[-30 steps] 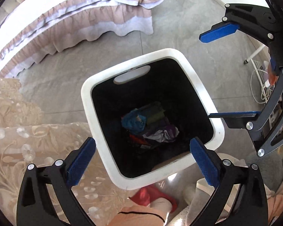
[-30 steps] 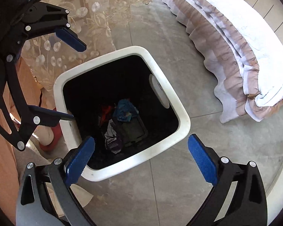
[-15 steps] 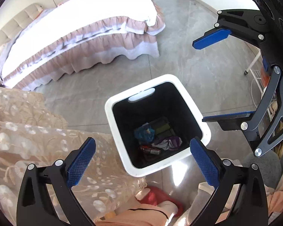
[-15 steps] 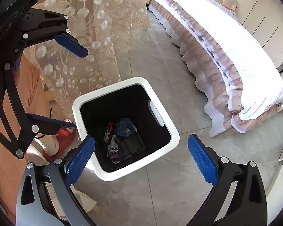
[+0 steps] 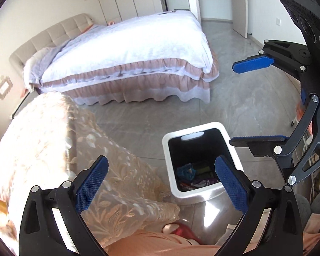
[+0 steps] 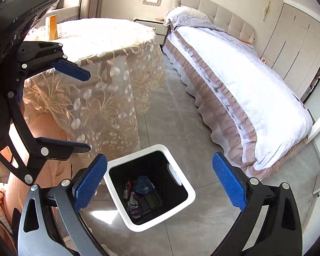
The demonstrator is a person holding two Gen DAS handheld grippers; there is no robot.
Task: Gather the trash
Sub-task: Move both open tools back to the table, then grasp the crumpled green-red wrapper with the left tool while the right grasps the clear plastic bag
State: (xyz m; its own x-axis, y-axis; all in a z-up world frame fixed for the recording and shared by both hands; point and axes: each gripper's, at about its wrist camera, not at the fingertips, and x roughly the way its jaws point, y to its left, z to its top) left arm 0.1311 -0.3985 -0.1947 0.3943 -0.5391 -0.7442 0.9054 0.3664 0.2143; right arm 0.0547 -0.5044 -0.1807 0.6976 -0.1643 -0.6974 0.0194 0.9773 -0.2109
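A white square trash bin [image 5: 207, 196] with a black inside stands on the grey floor; it also shows in the right wrist view [image 6: 189, 194]. Crumpled trash [image 5: 186, 170] lies at its bottom, seen too in the right wrist view [image 6: 143, 188]. My left gripper [image 5: 162, 183] is open and empty, high above the bin. My right gripper [image 6: 160, 183] is open and empty, also high above it. Each gripper shows in the other's view, the right one [image 5: 256, 100] and the left one [image 6: 76, 108].
A table with a lace floral cloth [image 6: 100, 68] stands beside the bin, with an orange box [image 6: 52, 27] on it. A bed with a white cover and pink frill [image 5: 138, 51] lies across the floor. Closets [image 6: 296, 40] line the wall.
Both grippers have risen well away from the bin, which now looks much smaller. The bed, table top and walls have come into view. Both stay open and empty.
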